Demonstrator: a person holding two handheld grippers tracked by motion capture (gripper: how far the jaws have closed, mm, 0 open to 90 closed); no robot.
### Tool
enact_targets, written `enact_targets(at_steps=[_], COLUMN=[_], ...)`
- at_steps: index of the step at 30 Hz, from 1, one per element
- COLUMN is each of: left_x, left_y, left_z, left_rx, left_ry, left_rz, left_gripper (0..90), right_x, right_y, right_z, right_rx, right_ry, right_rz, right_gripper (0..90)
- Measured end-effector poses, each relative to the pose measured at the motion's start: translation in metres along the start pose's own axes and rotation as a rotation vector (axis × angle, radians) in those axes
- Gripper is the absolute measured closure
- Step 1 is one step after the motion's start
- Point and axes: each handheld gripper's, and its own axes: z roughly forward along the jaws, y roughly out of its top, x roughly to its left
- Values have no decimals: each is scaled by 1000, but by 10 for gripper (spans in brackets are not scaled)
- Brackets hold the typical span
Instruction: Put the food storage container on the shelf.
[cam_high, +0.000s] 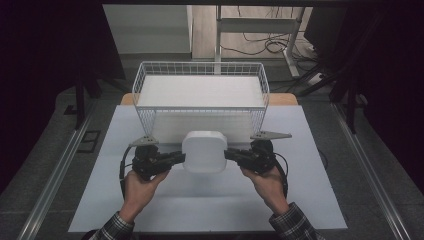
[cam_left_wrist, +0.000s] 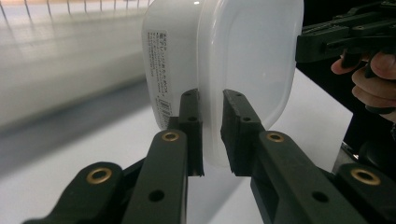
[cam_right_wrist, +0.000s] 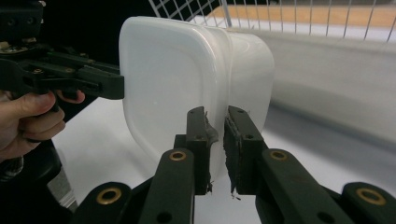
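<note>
Clamping opposite rims of the white container (cam_high: 204, 151), left claw (cam_high: 181, 158) and right claw (cam_high: 228, 154) are nearly closed.

This looks like a lab or test room, not a home. A white sheet (cam_high: 210, 200) covers the table. Dark curtains (cam_high: 45, 75) hang at 9 and 3 o'clock. At 1 o'clock, loose cables (cam_high: 260, 45) lie on the floor by a metal desk frame (cam_high: 260, 25).

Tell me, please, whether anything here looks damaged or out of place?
The pads on the right gripper look torn and ragged where its fingers clamp the white container's rim. Nothing else stands out.
</note>
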Motion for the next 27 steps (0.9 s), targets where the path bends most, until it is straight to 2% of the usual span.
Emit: enact_targets(at_steps=[13, 17, 18, 19, 23, 27], left_x=[1, 1, 1, 0, 1, 2], left_y=[38, 56, 56, 63, 74, 93], left_z=[-6, -10, -10, -12, -15, -18], left_rx=[-41, -59, -59, -68, -74, -82], left_ry=[14, 20, 20, 20, 16, 15], left_rz=[15, 27, 27, 30, 33, 35], left_gripper=[792, 792, 792, 792, 792, 792], right_x=[-3, -3, -3, -2, -2, -2], right_y=[40, 55, 55, 64, 78, 92], right_z=[-2, -5, -5, -7, -10, -13], right_rx=[-57, -80, -80, -91, -108, -125], right_ry=[-19, -22, -22, -22, -21, -22], right_rz=[-32, -44, -44, -48, -49, -48], right_gripper=[794, 793, 793, 793, 793, 793])
